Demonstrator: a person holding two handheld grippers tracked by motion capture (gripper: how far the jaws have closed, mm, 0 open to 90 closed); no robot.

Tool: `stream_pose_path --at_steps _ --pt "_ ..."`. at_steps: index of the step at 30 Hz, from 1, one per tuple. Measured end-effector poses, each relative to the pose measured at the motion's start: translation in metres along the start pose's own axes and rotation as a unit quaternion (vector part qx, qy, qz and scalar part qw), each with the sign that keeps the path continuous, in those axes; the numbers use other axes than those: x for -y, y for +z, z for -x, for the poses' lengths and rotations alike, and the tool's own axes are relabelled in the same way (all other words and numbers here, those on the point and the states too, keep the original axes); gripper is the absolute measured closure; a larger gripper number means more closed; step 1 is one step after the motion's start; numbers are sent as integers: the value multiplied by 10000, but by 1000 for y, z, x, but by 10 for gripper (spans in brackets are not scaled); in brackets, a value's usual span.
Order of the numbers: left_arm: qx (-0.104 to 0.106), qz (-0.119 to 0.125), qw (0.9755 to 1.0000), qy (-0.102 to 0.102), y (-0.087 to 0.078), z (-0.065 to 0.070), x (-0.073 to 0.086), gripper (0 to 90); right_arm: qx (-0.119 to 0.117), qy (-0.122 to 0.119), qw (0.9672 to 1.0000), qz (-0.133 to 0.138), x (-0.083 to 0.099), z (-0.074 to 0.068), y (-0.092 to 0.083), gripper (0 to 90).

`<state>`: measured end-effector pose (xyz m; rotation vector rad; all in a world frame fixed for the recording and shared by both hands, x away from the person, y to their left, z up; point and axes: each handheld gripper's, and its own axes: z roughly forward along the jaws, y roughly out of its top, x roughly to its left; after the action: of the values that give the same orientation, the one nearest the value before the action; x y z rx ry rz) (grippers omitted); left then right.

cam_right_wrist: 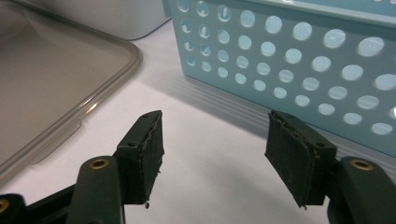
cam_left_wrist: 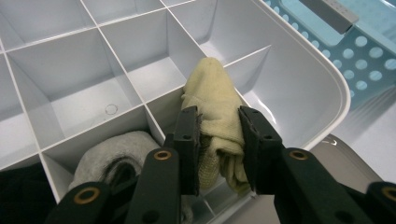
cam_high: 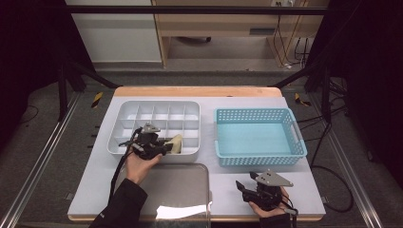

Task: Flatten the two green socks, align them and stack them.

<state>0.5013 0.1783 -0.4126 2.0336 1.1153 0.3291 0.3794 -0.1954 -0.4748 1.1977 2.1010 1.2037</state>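
Observation:
A pale yellow sock hangs over a divider in the near right corner of the white divided tray. My left gripper is shut on it, both pads pressing its sides. In the high view the left gripper sits at the front edge of the tray, with the yellow sock at its tips. A grey sock lies in the compartment beside it. My right gripper rests low at the table's front right, and in its own view the right gripper stands open with nothing between its pads.
A light blue perforated basket stands right of the tray, just ahead of the right gripper as the basket wall. A clear plastic lid lies at the front of the table between my hands. Something dark fills a near left compartment.

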Motion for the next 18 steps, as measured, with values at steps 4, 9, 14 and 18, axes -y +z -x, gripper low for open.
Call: stream_pose_path --at_steps 4,9,14,18 --pt "-113 -215 9997 91 6 2 2 707 -17 9 10000 -21 1 1 1 369" --pt "-41 -349 9994 6 10 -2 3 716 -24 1 10000 -22 0 0 2 370" --pt "6 -168 9998 54 6 -1 4 655 -41 -7 10000 -50 1 -1 2 369" --pt "43 -5 9999 116 -3 -2 4 624 -35 27 10000 -14 0 0 1 369"
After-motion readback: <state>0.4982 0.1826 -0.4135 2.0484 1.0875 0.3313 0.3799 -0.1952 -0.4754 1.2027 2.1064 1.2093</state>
